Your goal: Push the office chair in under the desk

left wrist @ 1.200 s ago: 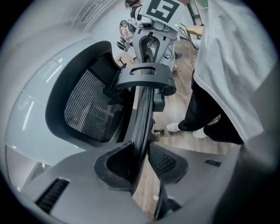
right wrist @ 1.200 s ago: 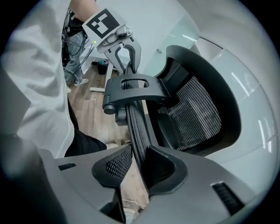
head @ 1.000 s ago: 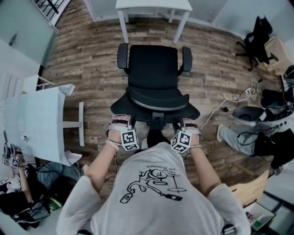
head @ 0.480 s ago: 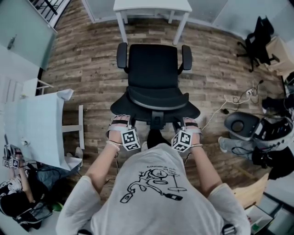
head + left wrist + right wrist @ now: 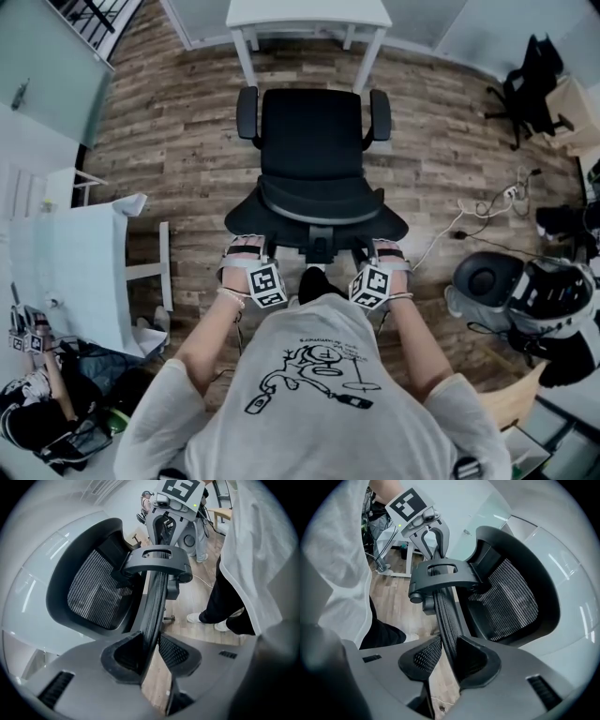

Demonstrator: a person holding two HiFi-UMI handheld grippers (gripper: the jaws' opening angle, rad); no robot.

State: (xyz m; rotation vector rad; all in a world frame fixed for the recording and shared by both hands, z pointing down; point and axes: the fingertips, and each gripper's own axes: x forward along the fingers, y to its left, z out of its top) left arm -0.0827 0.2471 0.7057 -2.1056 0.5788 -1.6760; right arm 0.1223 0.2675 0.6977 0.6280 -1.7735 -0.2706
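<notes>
Office, white desk (image 5: 309,11), office chair (image 5: 312,141)

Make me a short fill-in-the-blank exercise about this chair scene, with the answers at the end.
1. On the office chair, the left gripper and right gripper each clamp the edge of the ____.
2. In front of the chair stands a ____ desk.
3. The chair has ____ armrests.
Answers: backrest; white; two.

Black office chair (image 5: 312,141), white desk (image 5: 309,11)
</notes>
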